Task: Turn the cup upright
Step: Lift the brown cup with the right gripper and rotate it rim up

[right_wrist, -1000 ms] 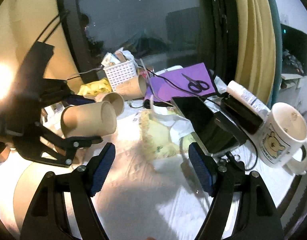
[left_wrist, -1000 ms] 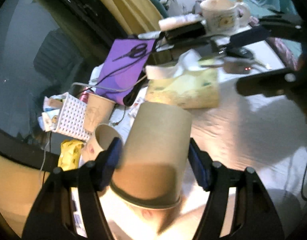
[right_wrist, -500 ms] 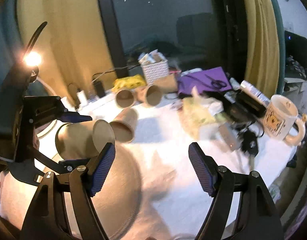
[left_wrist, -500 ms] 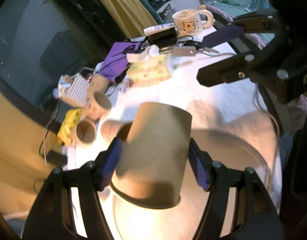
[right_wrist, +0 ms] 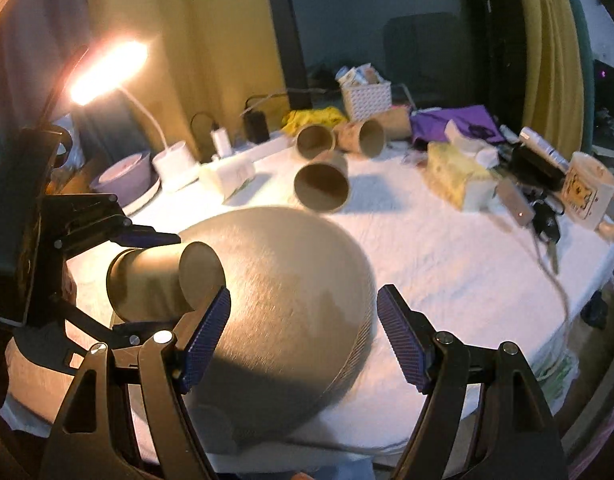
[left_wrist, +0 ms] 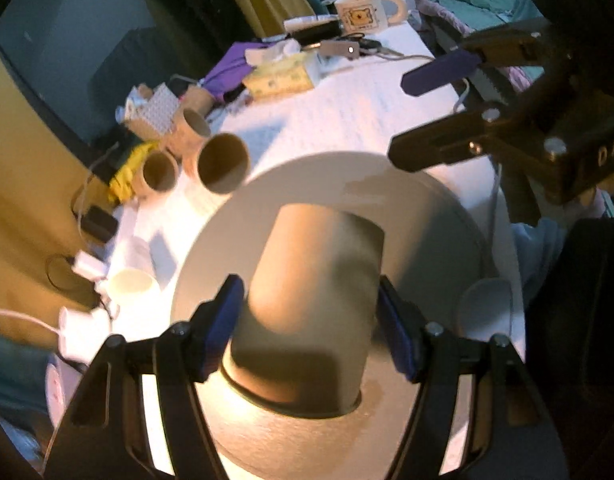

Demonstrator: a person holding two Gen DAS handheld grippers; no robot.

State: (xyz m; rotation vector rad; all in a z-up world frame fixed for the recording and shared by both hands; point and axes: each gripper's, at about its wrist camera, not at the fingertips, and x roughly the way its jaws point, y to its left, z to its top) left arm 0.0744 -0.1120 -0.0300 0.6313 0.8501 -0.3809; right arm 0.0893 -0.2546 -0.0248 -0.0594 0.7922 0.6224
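Observation:
My left gripper (left_wrist: 307,328) is shut on a brown paper cup (left_wrist: 315,296), held sideways above a round tan mat (left_wrist: 427,220); its closed base points forward. In the right wrist view the same cup (right_wrist: 159,280) shows at the left in the left gripper (right_wrist: 147,280), base toward the table's middle. My right gripper (right_wrist: 303,336) is open and empty over the mat (right_wrist: 299,280); it also shows in the left wrist view (left_wrist: 439,72). Three more paper cups (right_wrist: 323,188) lie on their sides farther back; they also show in the left wrist view (left_wrist: 223,164).
A white cloth covers the table (right_wrist: 447,248). A lit desk lamp (right_wrist: 107,72) stands back left, with a white basket (right_wrist: 367,98), tissue box (right_wrist: 455,176), purple sheet (right_wrist: 459,120) and bear mug (right_wrist: 587,188) toward the back and right. Cables and chargers (left_wrist: 87,268) lie at the left edge.
The left gripper has carried the cup back from the clutter to above the round mat. The right gripper has pulled back too; the clutter now looks farther away.

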